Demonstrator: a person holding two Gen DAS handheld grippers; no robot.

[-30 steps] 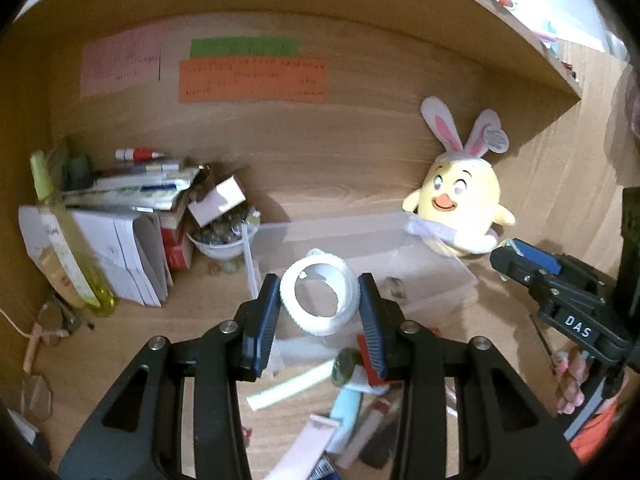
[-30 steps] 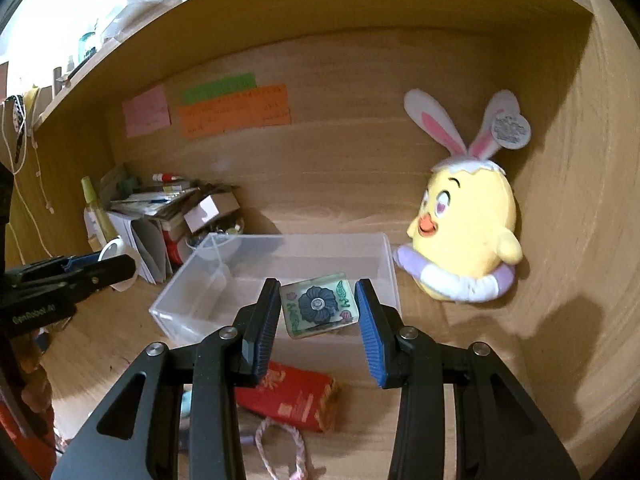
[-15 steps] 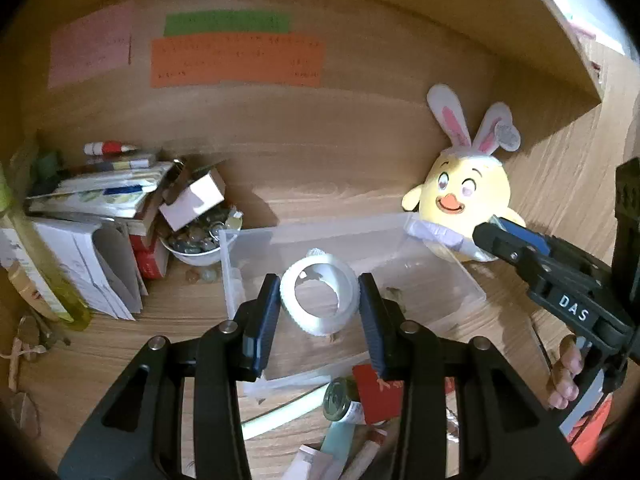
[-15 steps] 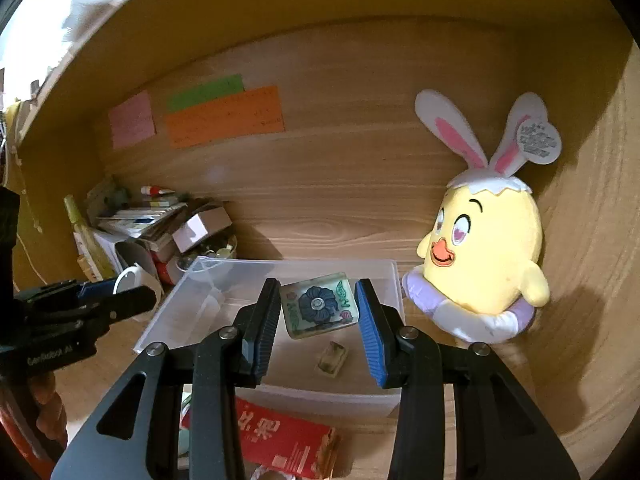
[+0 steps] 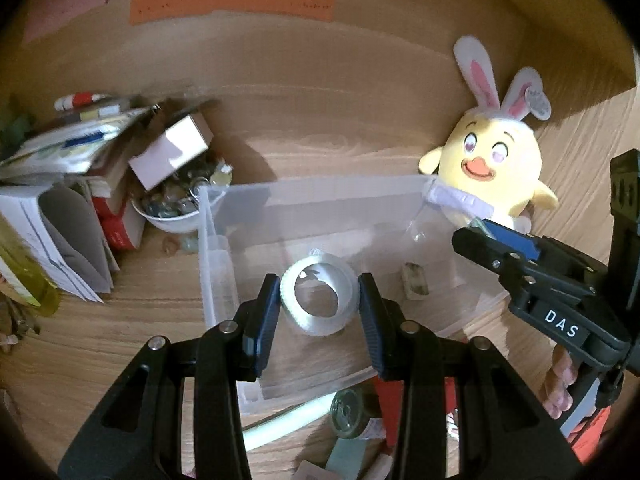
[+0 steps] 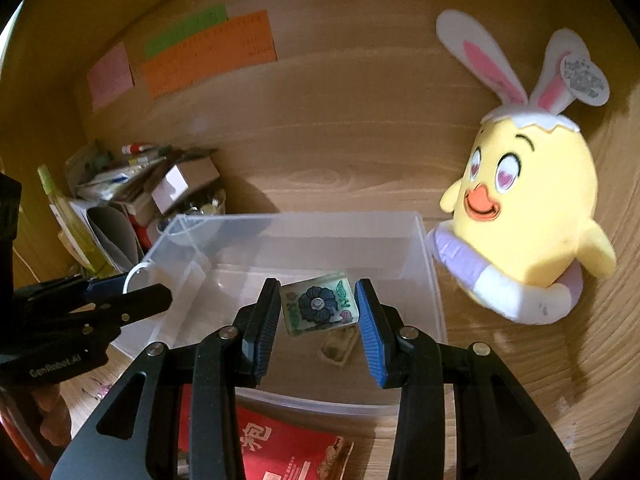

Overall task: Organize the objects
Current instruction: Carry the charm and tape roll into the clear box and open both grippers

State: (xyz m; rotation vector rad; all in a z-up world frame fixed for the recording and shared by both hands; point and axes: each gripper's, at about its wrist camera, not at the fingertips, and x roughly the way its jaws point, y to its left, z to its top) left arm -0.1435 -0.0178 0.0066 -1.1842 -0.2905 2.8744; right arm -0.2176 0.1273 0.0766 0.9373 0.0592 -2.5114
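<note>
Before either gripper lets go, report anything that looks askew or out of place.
The small white cardboard box at the left sits tilted, propped on the white bowl of odds and ends and leaning on the slumped stack of books and papers. A pale pebble-like bit lies loose on the wooden desk below the bowl.

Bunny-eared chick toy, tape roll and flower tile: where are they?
Chick toy point(image 6: 532, 216): right wrist view, yellow belly.
Tape roll point(image 5: 318, 300): left wrist view, white rim.
Flower tile point(image 6: 318, 308): right wrist view, flower face.
</note>
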